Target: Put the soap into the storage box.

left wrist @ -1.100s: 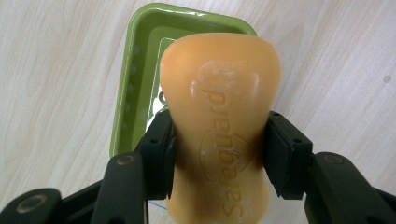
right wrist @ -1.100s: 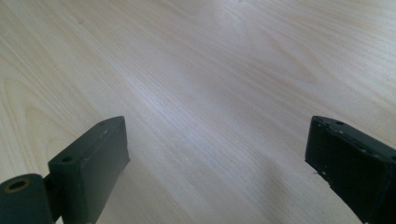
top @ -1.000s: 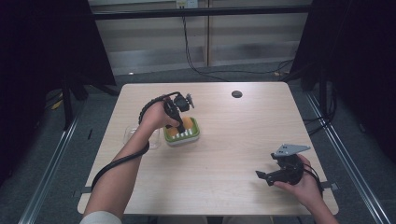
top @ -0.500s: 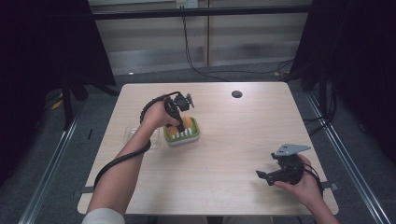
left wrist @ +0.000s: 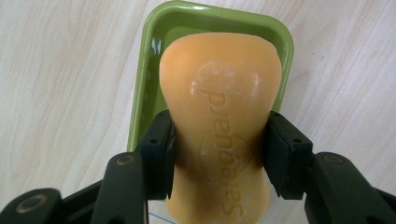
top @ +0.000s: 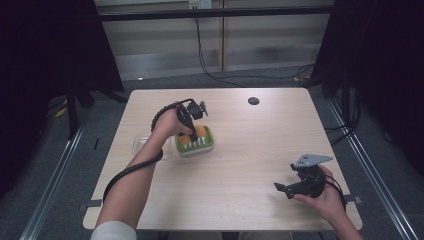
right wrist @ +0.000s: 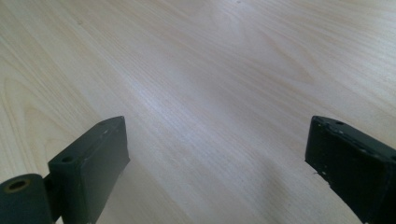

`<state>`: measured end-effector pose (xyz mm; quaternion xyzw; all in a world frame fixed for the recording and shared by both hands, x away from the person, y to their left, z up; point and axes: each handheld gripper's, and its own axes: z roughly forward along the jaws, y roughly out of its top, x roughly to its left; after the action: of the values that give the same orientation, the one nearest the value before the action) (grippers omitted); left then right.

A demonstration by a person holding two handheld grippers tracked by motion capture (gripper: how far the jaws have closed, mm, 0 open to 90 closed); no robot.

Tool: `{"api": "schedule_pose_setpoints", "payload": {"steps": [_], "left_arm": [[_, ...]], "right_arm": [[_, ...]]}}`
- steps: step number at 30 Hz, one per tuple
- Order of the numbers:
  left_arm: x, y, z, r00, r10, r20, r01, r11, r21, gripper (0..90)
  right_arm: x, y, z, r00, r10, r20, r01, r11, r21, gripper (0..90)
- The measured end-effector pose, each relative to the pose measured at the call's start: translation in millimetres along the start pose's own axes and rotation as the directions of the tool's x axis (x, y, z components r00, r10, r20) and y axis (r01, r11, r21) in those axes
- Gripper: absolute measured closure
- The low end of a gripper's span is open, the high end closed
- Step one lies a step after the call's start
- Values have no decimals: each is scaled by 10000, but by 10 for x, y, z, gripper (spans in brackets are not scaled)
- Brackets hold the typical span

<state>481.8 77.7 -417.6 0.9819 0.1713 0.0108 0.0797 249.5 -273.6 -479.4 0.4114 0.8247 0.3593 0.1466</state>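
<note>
At the near right of the table, the right gripper rests low in the person's hand, its jaws spread wide apart with nothing between them; the right gripper view looks along them onto bare pale wood grain.

Farther off, at the left of the middle of the table, the left gripper points down over a green soap dish. Its jaws are clamped on an orange bar of soap, one black pad pressing on each long side at the bar's narrowed waist. In the left gripper view the soap lies above the dish, whose glossy green rim shows around the bar's far end; whether the bar touches the dish floor cannot be told.

Raised lettering is pressed into the top face of the soap, seen upside down from the gripper; it appears to read "Safeguard", with a curved line round part of it.

Just left of the dish, beside the person's left forearm, lies a clear plastic lid. Near the far edge of the table sits a small dark round cap.
</note>
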Motion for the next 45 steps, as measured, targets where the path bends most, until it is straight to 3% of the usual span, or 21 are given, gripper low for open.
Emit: {"api": "schedule_pose_setpoints", "payload": {"steps": [1, 10, 11, 12, 14, 16, 17, 18, 20, 24, 27, 28, 31, 37, 41, 42, 45], "left_arm": [[10, 1, 0, 9998, 206, -72, -205, 9997, 112, 497], [24, -11, 48, 9997, -111, -196, 107, 9998, -184, 497], [52, -13, 36, 9998, 114, -159, -114, 9999, -12, 497], [43, -18, 46, 9998, -107, -143, 105, 9998, -139, 497], [58, -17, 44, 9998, 54, -170, -54, 10000, 28, 497], [56, -20, 47, 9998, -35, -174, 35, 10000, -10, 497], [77, -13, 36, 10000, 56, 33, -57, 9999, 116, 497], [81, -12, 39, 9999, 131, -3, -131, 9998, 114, 497], [58, -17, 65, 9996, -118, -248, 116, 9999, -105, 497], [70, -2, 67, 9997, 112, -236, -111, 9999, 19, 497], [62, 3, 84, 9998, -25, -215, 23, 10000, -71, 497], [68, 7, 82, 10000, -39, -41, 39, 10000, 10, 497], [52, 8, 104, 9996, -49, -275, 46, 9999, -102, 497], [78, 11, 121, 9996, 171, -232, -169, 9998, 110, 497], [70, 8, 146, 9997, -16, -229, 15, 10000, -46, 497], [80, 12, 141, 9999, 127, -112, -125, 9999, 96, 497], [70, 7, 158, 9997, 55, -224, -54, 10000, 8, 497]], "right_arm": [[0, 1, -3, 10000, 26, -14, -26, 10000, -14, 57], [-5, 0, 0, 10000, 25, -25, -25, 10000, -31, 57], [-5, 0, 0, 10000, 31, -31, -31, 10000, -25, 56], [-7, -1, 1, 10000, 35, -35, -36, 10000, -33, 56], [-7, -1, 0, 10000, 31, -31, -31, 10000, -33, 56], [-7, -2, -1, 10000, 51, -36, -51, 10000, -43, 56], [-8, -2, 0, 10000, 41, -42, -42, 10000, -32, 56], [-7, -3, 3, 10000, 62, -54, -62, 10000, -32, 56], [-2, -2, 7, 10000, 45, -67, -45, 10000, -21, 56], [-2, -2, 7, 10000, 49, -67, -49, 10000, -36, 56], [-4, -4, 9, 10000, 40, -75, -40, 10000, -28, 56], [-3, -3, 8, 10000, 55, -64, -55, 10000, -25, 56], [-3, -1, 5, 10000, 38, -63, -39, 10000, -46, 56], [-6, -2, 3, 10000, -1, -59, 1, 10000, -42, 56], [-3, -3, 6, 10000, 31, -62, -31, 10000, -31, 56], [-5, -4, 5, 10000, -2, -64, 2, 10000, -23, 56], [-5, -3, 2, 10000, 6, -59, -6, 10000, -37, 56]]}}
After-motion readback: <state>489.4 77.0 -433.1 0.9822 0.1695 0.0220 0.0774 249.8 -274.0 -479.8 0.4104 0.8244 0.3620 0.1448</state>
